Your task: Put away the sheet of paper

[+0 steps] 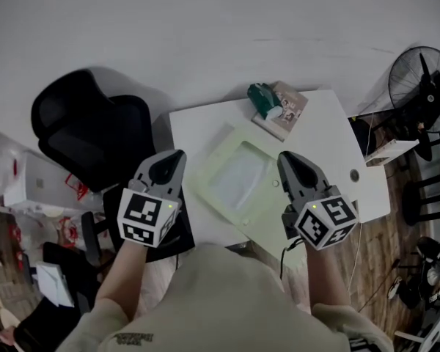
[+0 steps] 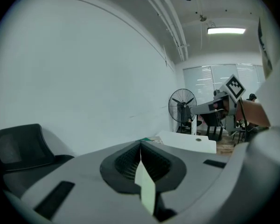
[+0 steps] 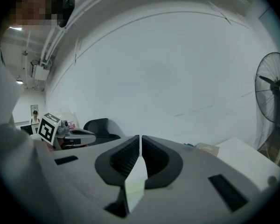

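Observation:
A pale green sheet of paper is spread over the white table, between my two grippers. My left gripper is at the sheet's left edge and my right gripper at its right edge. In the left gripper view the jaws are shut together, with a strip of the pale sheet pinched between them. The right gripper view shows the same: the right gripper is shut, with the sheet's edge caught between its pads.
A book with a green object on it lies at the table's far edge. A black office chair stands left of the table. A floor fan is at the right, and boxes and bags crowd the floor at the left.

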Available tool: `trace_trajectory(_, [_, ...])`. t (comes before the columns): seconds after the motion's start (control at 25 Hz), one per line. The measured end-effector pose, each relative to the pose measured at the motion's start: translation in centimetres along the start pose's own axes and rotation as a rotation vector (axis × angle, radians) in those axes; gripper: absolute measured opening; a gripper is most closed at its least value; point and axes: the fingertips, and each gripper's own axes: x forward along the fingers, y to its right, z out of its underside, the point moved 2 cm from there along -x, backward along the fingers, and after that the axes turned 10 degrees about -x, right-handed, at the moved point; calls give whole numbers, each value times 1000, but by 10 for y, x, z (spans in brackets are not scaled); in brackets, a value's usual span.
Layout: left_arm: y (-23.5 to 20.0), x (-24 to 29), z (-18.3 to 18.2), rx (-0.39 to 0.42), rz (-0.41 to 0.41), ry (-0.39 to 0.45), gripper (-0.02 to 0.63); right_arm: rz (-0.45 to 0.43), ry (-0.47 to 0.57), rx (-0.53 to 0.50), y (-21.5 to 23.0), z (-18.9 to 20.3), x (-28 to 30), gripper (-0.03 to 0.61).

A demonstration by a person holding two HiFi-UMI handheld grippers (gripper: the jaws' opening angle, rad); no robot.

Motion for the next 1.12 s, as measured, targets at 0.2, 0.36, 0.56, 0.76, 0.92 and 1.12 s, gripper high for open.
trace_trajectory(0.2, [14,-15,-30,17,20,63,20,-17,96,-31,-10,-38,-22,23])
trace_trajectory(0.36, [20,-22,-47,21,30,99,20,-35,150,-34,-20,-57,-34,23])
trace_trajectory(0.56, [28,-34,-59,31,36,133,20,-67,218,-51,-31,-72,-48,23])
trace_trajectory(0.76, [31,-48,-62,8,45,178,20,-78,240,-98,-39,-82,-52,23])
trace_trajectory(0.92, [30,-51,-53,-9,48,187,20,-91,275,-76,-37,-85,-55,23])
trace_trajectory(1.12, [28,-56,-53,-27,37,193,20,-94,281,-77,-37,-86,-55,23])
